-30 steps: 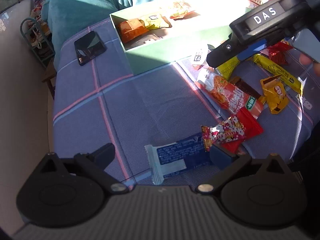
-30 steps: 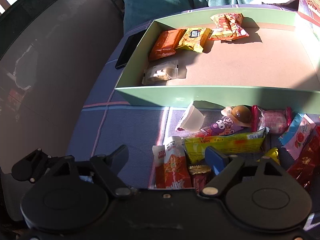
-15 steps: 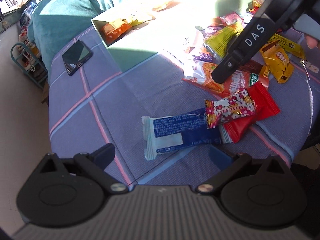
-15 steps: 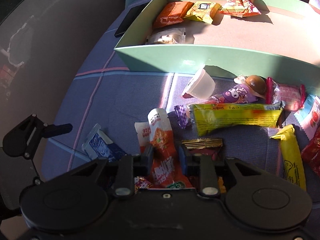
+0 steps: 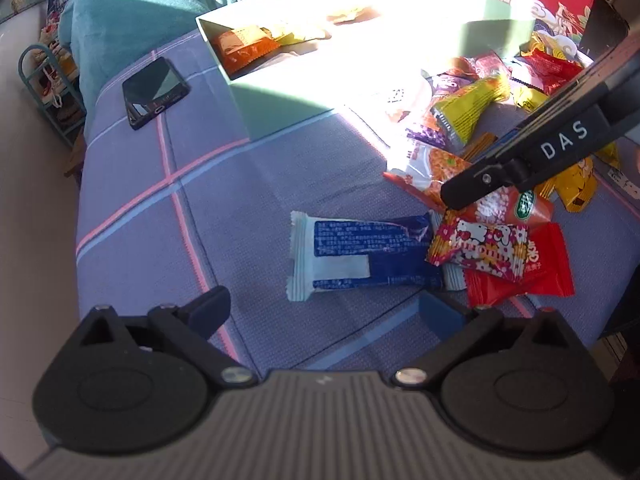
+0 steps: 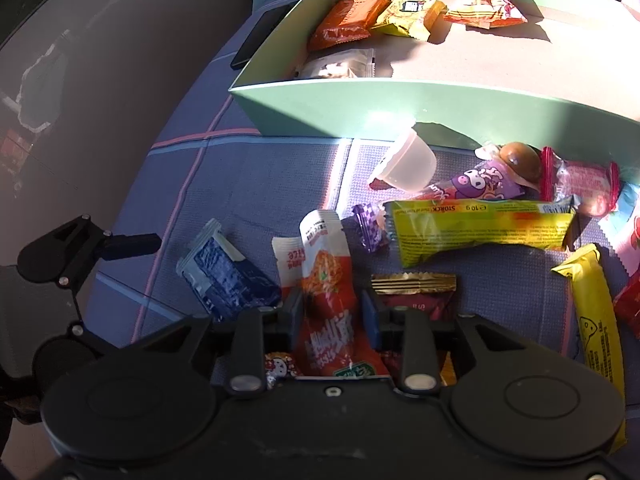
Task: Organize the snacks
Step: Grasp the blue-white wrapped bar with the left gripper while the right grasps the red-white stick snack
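Observation:
A light green box holds several snack packs, among them an orange pack. Loose snacks lie on the blue cloth in front of it. My right gripper has its jaws closed in on both sides of an orange-red snack packet; the packet still lies on the cloth. The packet also shows in the left wrist view under the right gripper's finger. My left gripper is open and empty, just short of a blue-and-white wrapper, which also shows in the right wrist view.
A black phone lies on the cloth left of the box. A Hello Kitty pack and a red pack lie right of the blue wrapper. A long yellow-green bar, a white cup and a yellow bar lie nearby.
My right gripper went from wide open to closed around the orange-red packet while coming down over the loose snacks. The left gripper stayed open and shifted slightly.

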A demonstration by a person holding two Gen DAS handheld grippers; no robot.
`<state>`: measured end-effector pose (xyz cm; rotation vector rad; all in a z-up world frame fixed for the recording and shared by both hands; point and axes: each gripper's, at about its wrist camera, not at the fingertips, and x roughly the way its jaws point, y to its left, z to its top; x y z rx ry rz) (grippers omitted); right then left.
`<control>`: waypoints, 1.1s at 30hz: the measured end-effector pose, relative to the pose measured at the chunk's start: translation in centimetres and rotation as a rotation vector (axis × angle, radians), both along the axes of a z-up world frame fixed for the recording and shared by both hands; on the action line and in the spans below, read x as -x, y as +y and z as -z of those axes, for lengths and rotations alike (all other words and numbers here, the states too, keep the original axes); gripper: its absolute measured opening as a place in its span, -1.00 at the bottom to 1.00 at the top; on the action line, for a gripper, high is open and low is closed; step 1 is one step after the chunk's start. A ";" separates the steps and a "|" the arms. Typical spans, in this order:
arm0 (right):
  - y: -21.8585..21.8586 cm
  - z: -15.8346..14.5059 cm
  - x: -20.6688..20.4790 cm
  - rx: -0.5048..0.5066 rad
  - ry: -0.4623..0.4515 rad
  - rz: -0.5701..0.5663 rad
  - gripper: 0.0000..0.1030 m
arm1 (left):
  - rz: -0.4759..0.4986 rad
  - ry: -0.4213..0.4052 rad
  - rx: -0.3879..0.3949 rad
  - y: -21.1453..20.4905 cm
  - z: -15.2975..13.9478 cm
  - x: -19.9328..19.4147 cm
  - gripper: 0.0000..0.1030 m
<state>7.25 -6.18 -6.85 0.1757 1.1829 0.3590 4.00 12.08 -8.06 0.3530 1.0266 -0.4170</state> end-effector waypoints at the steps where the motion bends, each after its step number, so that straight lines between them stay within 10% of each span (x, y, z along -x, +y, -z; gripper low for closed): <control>1: 0.3 0.0 0.0 0.008 -0.009 -0.011 -0.29 | -0.065 0.030 0.028 0.9 0.1 -0.5 0.99; 6: 1.7 -0.4 0.5 0.051 -0.070 -0.082 -0.76 | -0.304 0.134 0.202 3.9 -0.5 -1.6 0.95; 13: -1.1 -1.1 -0.3 -0.011 -0.072 0.009 -0.77 | -0.420 0.227 0.364 2.7 -1.1 -2.3 0.60; 18: -3.8 -1.7 0.0 -0.064 -0.069 0.071 -0.77 | -0.442 0.186 0.282 -1.1 -0.9 -4.3 0.29; 21: -5.0 -1.7 0.1 -0.088 -0.066 0.092 -0.77 | -0.389 0.148 0.215 -3.5 -1.0 -4.9 -0.34; 33: -6.3 -0.4 0.0 -0.162 -0.039 0.110 -0.77 | -0.307 0.097 0.017 -6.5 -0.6 -2.5 0.21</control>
